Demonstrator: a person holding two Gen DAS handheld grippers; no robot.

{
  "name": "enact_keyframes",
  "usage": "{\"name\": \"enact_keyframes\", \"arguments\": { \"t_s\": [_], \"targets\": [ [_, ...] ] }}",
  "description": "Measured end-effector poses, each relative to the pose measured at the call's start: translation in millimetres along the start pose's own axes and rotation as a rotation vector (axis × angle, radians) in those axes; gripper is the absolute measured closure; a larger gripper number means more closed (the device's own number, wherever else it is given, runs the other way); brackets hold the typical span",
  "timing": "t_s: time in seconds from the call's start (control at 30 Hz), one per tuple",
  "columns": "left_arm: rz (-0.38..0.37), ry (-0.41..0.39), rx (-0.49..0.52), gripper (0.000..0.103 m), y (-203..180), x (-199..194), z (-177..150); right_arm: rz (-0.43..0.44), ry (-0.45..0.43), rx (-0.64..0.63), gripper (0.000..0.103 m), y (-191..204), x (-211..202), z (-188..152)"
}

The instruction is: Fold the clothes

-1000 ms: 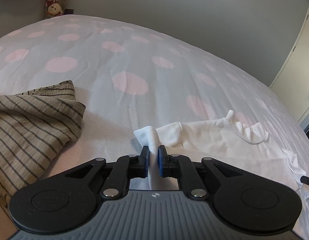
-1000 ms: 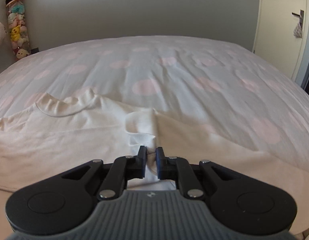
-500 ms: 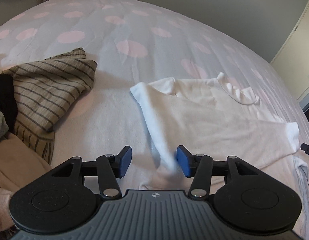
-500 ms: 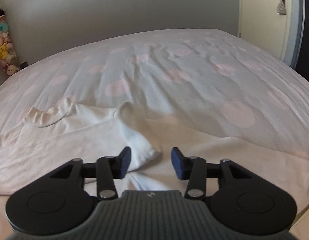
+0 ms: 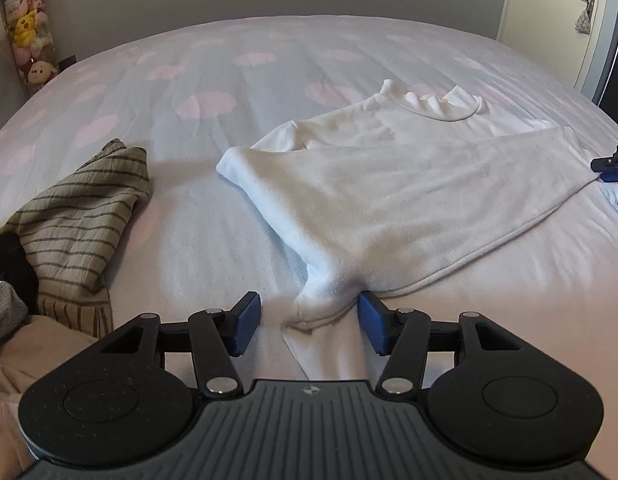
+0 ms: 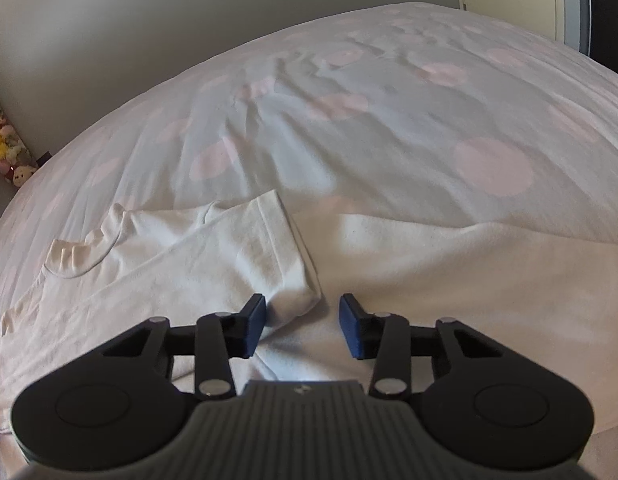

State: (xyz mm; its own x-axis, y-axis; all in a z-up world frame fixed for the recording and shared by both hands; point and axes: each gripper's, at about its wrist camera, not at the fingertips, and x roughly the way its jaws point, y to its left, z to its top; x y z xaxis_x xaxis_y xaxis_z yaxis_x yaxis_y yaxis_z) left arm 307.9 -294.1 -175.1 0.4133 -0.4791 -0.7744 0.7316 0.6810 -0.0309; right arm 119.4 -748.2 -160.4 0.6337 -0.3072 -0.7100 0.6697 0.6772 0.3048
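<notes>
Sleeve folds laid, both hand-held grippers released

Shirt position: the white shirt [image 5: 409,184] lies flat on the bed [image 5: 229,80], toward its near edge, collar pointing to the far side. One sleeve is folded across the body; in the right wrist view the folded sleeve cuff [image 6: 285,256] rests on the shirt body, its end just ahead of the fingers.

Left hand-held gripper [image 5: 307,322]: jaws spread wide, holding nothing. A bunched corner of fabric [image 5: 325,300] lies between the blue pads [image 5: 245,322], apparently touching the right pad, so the fold can settle under its own weight.

Right hand-held gripper [image 6: 303,326]: jaws likewise spread, empty, hovering just above the shirt.

Adjacent items: a striped garment [image 5: 81,216] lies near the bed's left edge, well apart from the shirt, which keeps the folding area unobstructed.

Assessment: the sleeve stage appears done; a lengthwise body fold likely remains.
</notes>
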Motion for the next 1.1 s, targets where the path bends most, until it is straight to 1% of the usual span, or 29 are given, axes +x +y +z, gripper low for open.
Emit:
{"name": "enact_keyframes", "arguments": {
  "t_s": [0.07,0.1,0.13,0.2,0.3,0.43,0.53,0.57,0.6,0.63,0.67,0.7,0.73,0.8,0.87,0.93,0.97,1.03,1.1],
  "targets": [
    [-0.041,0.011,-0.016,0.089,2.3,-1.5,3.3,0.013,-0.004,0.007,0.085,2.7,-3.4,0.9],
    [-0.051,0.015,-0.019,0.091,3.0,-3.0,5.5,0.014,-0.011,0.001,0.09,5.4,-6.6,1.6],
    [-0.048,0.023,-0.025,0.092,4.5,-4.2,7.7,0.014,-0.021,-0.004,0.091,8.5,-11.9,3.5],
    [-0.051,0.042,-0.067,0.092,13.5,-6.2,10.4,0.001,-0.036,-0.006,0.092,14.2,-22.8,7.8],
    [-0.067,0.077,-0.137,0.093,28.3,-5.3,11.2,-0.02,-0.024,0.009,0.092,17.8,-32.9,8.1],
    [-0.07,0.095,-0.138,0.093,30.4,-4.3,11.4,-0.053,0.028,0.0,0.092,11.0,-20.2,-2.5],
    [-0.074,0.1,-0.13,0.092,30.5,-4.3,11.8,-0.06,0.068,0.032,0.091,0.2,-9.3,-10.6],
    [-0.08,0.097,-0.136,0.089,32.4,-5.7,12.5,-0.052,0.063,0.043,0.089,-2.5,-10.3,-10.9],
    [-0.085,0.093,-0.141,0.087,34.2,-7.2,13.1,-0.039,0.056,0.056,0.08,-4.7,-14.1,-9.4],
    [-0.09,0.089,-0.147,0.083,36.1,-8.6,13.8,-0.033,0.048,0.062,0.076,-6.4,-20.0,-7.1],
    [-0.096,0.086,-0.153,0.081,37.9,-10.1,14.4,-0.035,0.04,0.05,0.072,-8.1,-27.7,-3.5],
    [-0.099,0.073,-0.159,0.08,39.7,-13.0,16.3,-0.037,0.032,0.035,0.073,-10.0,-35.7,0.4],
    [-0.103,0.06,-0.168,0.077,41.5,-15.4,18.0,-0.04,0.024,0.019,0.072,-11.8,-43.8,4.2],
    [-0.113,0.034,-0.187,0.07,44.9,-19.9,21.2,-0.09,0.004,-0.023,0.071,-21.0,-60.9,15.8],
    [-0.09,0.008,-0.212,0.064,48.0,-22.5,24.1,-0.172,-0.012,-0.049,0.071,-36.7,-75.6,29.9],
    [-0.064,-0.009,-0.239,0.064,51.4,-23.8,26.3,-0.263,-0.02,-0.059,0.071,-55.1,-86.8,43.8],
    [-0.051,-0.013,-0.255,0.064,53.4,-23.8,27.0,-0.322,-0.019,-0.065,0.069,-66.5,-91.7,52.0],
    [-0.03,-0.017,-0.278,0.064,56.2,-23.5,28.0,-0.437,0.0,-0.078,0.065,-87.5,-94.5,66.3],
    [-0.015,-0.019,-0.289,0.064,57.4,-22.8,28.2,-0.538,0.026,-0.084,0.063,-109.9,-94.5,81.1]
  ]
}}
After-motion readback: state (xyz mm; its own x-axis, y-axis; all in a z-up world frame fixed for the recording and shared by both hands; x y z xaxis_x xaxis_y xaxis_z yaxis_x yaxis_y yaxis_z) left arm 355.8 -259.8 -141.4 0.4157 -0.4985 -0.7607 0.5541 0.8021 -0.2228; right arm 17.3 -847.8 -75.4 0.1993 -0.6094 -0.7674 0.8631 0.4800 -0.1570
